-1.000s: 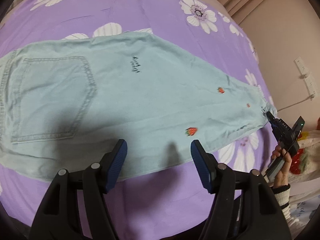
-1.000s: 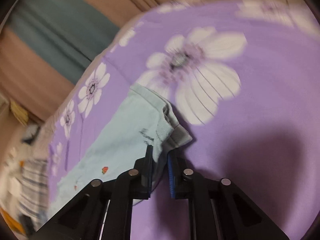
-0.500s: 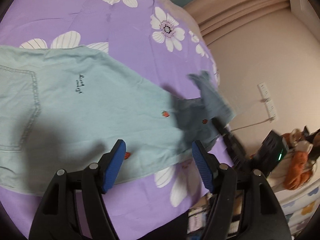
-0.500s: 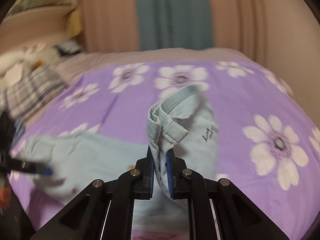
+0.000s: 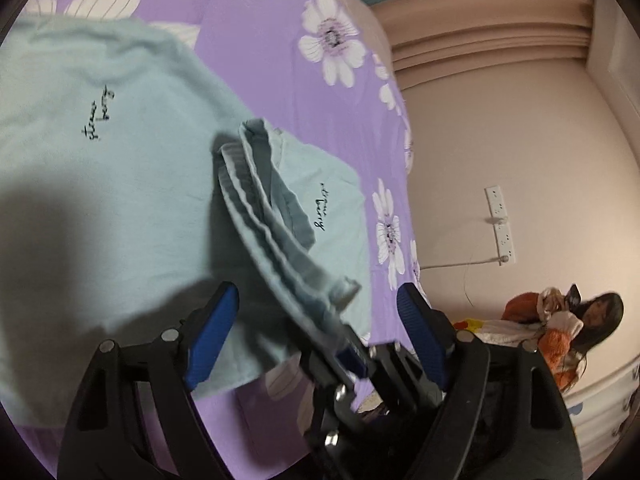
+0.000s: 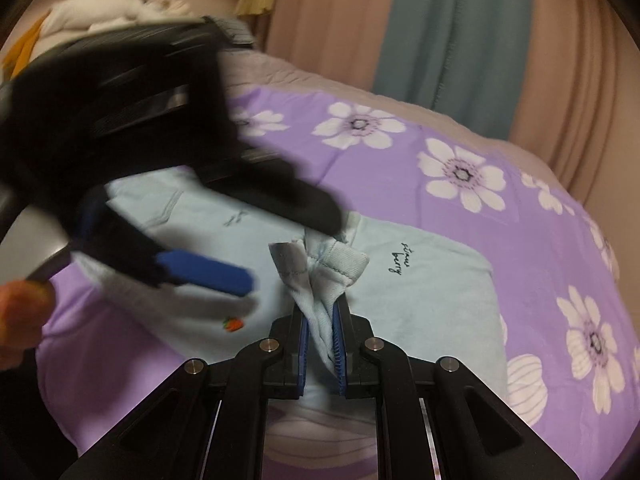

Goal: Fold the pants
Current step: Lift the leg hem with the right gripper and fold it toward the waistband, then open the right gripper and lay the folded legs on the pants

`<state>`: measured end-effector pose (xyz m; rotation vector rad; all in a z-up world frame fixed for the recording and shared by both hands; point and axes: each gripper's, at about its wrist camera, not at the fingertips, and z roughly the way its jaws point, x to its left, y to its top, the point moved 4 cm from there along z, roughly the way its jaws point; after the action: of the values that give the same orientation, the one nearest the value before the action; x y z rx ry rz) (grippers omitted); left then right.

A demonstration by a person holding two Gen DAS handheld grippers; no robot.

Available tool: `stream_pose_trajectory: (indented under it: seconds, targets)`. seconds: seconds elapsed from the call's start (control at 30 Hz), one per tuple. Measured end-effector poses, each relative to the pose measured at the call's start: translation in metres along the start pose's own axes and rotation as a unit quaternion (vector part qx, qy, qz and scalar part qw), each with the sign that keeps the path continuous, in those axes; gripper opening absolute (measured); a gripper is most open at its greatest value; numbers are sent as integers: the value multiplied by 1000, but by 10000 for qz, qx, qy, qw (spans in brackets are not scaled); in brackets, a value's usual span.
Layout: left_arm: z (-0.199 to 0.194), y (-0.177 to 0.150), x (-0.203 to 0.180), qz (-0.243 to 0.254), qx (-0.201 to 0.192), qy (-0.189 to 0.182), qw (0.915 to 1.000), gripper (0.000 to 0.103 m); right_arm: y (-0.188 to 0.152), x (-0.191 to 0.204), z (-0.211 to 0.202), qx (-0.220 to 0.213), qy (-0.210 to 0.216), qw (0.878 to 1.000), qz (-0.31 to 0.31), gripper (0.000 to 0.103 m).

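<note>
Pale blue pants (image 5: 120, 92) with small strawberry prints lie on a purple flowered bedsheet (image 5: 280, 80). My right gripper (image 6: 320, 320) is shut on the leg hem (image 6: 332, 264) and holds it raised over the rest of the pants (image 6: 420, 300), with the leg doubled back. In the left wrist view the lifted hem (image 5: 272, 208) and the right gripper (image 5: 348, 352) sit between the fingers of my left gripper (image 5: 316, 320), whose jaws are opening. Its blue pads do not press on the cloth. Seen from the right wrist, the left gripper (image 6: 292, 250) is blurred just beyond the hem.
The bed's edge runs along the right, with a pink wall and sockets (image 5: 500, 220) behind it. A person in an orange top (image 5: 560, 320) sits low by that wall. Curtains (image 6: 452, 40) and a heap of clothes (image 6: 120, 12) lie beyond the bed.
The right gripper has carried the leg hem from the far end back over the pants, up to the left gripper. The left gripper has swung right and its jaws have widened.
</note>
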<state>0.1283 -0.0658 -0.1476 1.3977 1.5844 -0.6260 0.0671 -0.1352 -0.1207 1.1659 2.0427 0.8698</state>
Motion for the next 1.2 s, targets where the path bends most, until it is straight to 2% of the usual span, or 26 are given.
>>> stream_pose_trajectory:
  seconds: [0.1,0.17,0.2,0.23,0.27,0.3,0.53,0.6,0.67,0.77,0.83,0.97,1.07,1.13,1.2]
  targets:
    - [0,5,3,-3,-19,34,10000,79,0,7,3,34,60,9999,-137,13]
    - [-3,11,4,-1,-93,37,9999,69,2,10,4,17,97,9998,-177,13]
    - [-4,15,4,50,-137,118,9998,55,3,12,4,3,130,9997,-211,13]
    - [-6,17,4,125,-162,240,9995,36,3,14,4,-2,140,9996,-246,13]
    - [-8,18,5,230,-174,407,9988,26,3,17,5,0,145,9995,-293,13]
    - [-10,20,5,338,-199,562,9976,19,3,19,6,19,159,9993,-331,13]
    - [-32,17,30,553,-490,1273,9891,17,7,39,16,113,397,9984,-398,14]
    - [-39,14,43,479,-546,1495,9861,17,6,43,22,275,497,9975,-421,25]
    - [-46,12,53,424,-555,1689,9831,18,3,46,21,399,868,9948,-358,31]
    - [-58,11,61,283,-606,1658,9839,20,-1,42,7,462,1422,9886,-174,33]
    - [-64,10,56,312,-703,1619,9838,23,0,26,-3,415,1635,9855,192,33]
    - [-59,5,25,698,-706,1275,9869,28,5,-16,-3,389,1517,9813,1116,33]
    - [-35,-5,7,1038,-381,1142,9873,28,15,-42,9,437,1118,9821,1449,32]
    - [-16,-9,13,1088,-196,1476,9828,27,22,-47,14,383,1081,9826,1462,24]
    - [-5,-12,33,802,-9,1663,9828,25,34,-52,28,439,1243,9796,1513,19]
